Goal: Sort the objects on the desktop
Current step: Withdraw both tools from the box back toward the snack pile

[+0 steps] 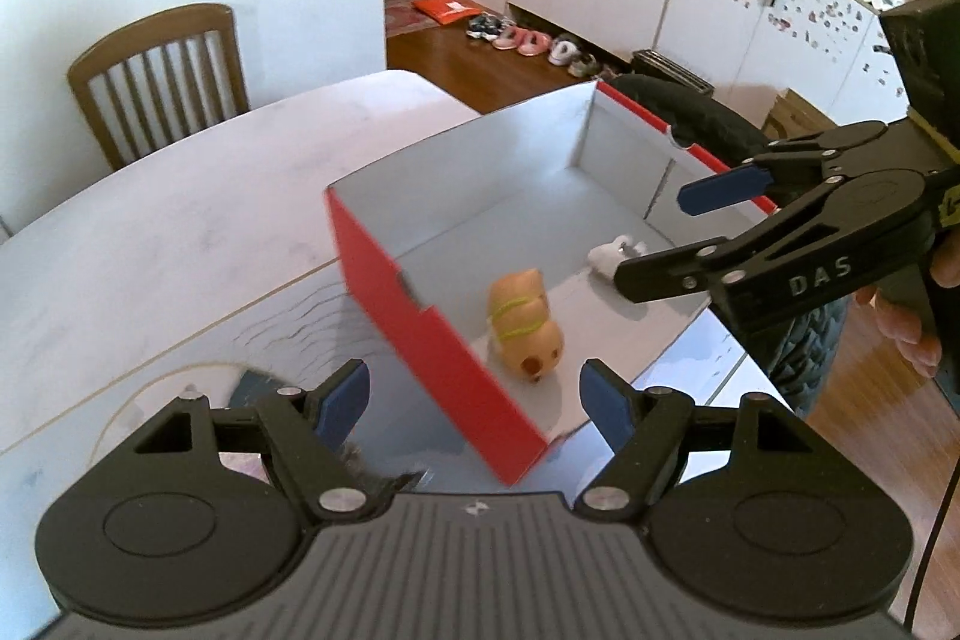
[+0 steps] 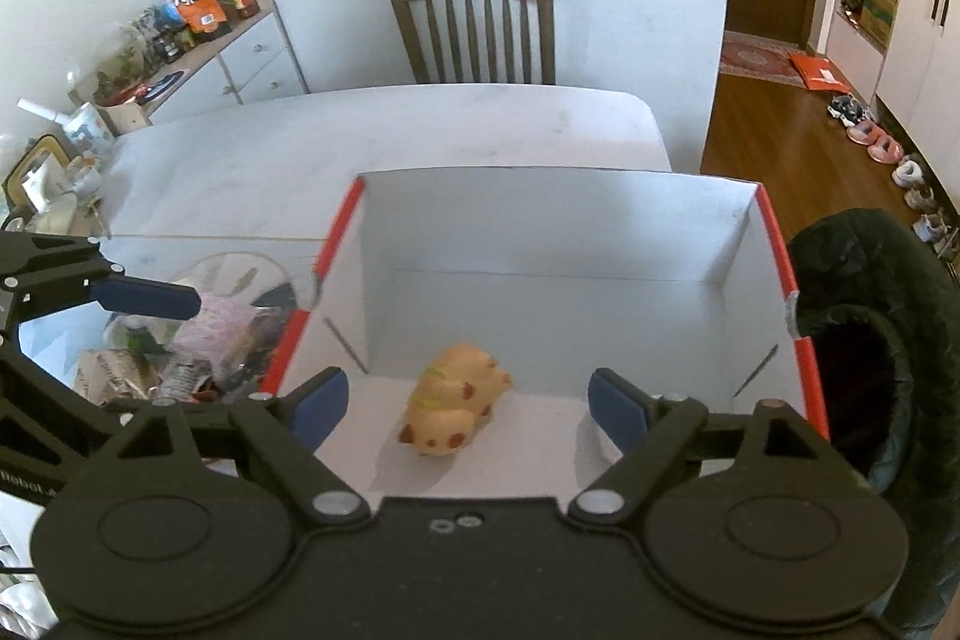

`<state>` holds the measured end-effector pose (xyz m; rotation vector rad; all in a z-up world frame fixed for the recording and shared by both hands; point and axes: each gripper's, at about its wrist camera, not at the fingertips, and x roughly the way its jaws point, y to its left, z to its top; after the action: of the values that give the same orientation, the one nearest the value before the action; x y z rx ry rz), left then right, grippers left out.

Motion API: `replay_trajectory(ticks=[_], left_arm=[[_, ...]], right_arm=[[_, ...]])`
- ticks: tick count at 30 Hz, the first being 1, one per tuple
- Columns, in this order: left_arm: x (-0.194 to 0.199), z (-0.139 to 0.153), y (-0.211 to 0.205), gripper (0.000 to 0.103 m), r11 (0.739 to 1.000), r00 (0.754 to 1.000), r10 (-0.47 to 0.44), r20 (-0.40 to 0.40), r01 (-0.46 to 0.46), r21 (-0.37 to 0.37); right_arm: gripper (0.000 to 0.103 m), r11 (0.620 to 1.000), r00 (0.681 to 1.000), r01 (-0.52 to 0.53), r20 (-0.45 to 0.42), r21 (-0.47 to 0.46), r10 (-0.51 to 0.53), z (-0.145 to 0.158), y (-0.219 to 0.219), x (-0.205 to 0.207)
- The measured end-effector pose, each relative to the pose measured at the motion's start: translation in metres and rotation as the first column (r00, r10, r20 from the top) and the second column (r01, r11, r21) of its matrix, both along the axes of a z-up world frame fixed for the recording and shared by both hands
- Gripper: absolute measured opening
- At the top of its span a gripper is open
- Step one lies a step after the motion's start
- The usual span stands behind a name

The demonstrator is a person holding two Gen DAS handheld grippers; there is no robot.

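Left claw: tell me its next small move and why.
Probably swing the left claw left toward the clutter pile beside the red box for another item. It is open and empty, the right claw is open too, and the tan toy and a small white item already lie inside.

Two steep close views, shared box

white item — half hidden, unidentifiable

the raised letters "das" stand on the black arm of the right gripper, at three o'clock in the left wrist view; nothing else reads clearly.
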<state>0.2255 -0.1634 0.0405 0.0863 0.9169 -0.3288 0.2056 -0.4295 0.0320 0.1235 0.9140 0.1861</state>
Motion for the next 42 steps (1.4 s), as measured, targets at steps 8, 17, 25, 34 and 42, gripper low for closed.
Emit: replay_trajectory(ticks=[8, 17, 25, 34, 42], left_arm=[[-0.030, 0.003, 0.037, 0.084, 1.000, 0.999, 0.015, 0.035, -0.015, -0.017], [-0.058, -0.006, 0.080, 0.102, 0.999, 0.997, 0.049, 0.053, -0.047, -0.022], [-0.086, -0.017, 0.126, 0.103, 0.990, 0.989, 0.129, 0.079, -0.124, -0.064], [-0.109, -0.041, 0.171, 0.103, 0.975, 0.981, 0.192, 0.035, -0.187, -0.120], [-0.121, -0.063, 0.182, 0.103, 0.984, 0.985, 0.173, 0.014, -0.172, -0.049]], right_arm=[[0.091, 1.000, 0.999, -0.007, 0.037, 0.010, 0.007, 0.007, 0.034, -0.016], [0.095, 1.000, 0.998, -0.020, 0.065, 0.003, 0.020, 0.009, 0.082, -0.029], [0.095, 1.000, 0.997, -0.016, 0.071, -0.003, 0.017, 0.006, 0.118, -0.035], [0.095, 0.999, 0.997, -0.023, 0.079, -0.023, 0.025, 0.000, 0.155, -0.037], [0.095, 0.999, 0.997, -0.033, 0.064, -0.029, 0.035, -0.012, 0.180, -0.037]])
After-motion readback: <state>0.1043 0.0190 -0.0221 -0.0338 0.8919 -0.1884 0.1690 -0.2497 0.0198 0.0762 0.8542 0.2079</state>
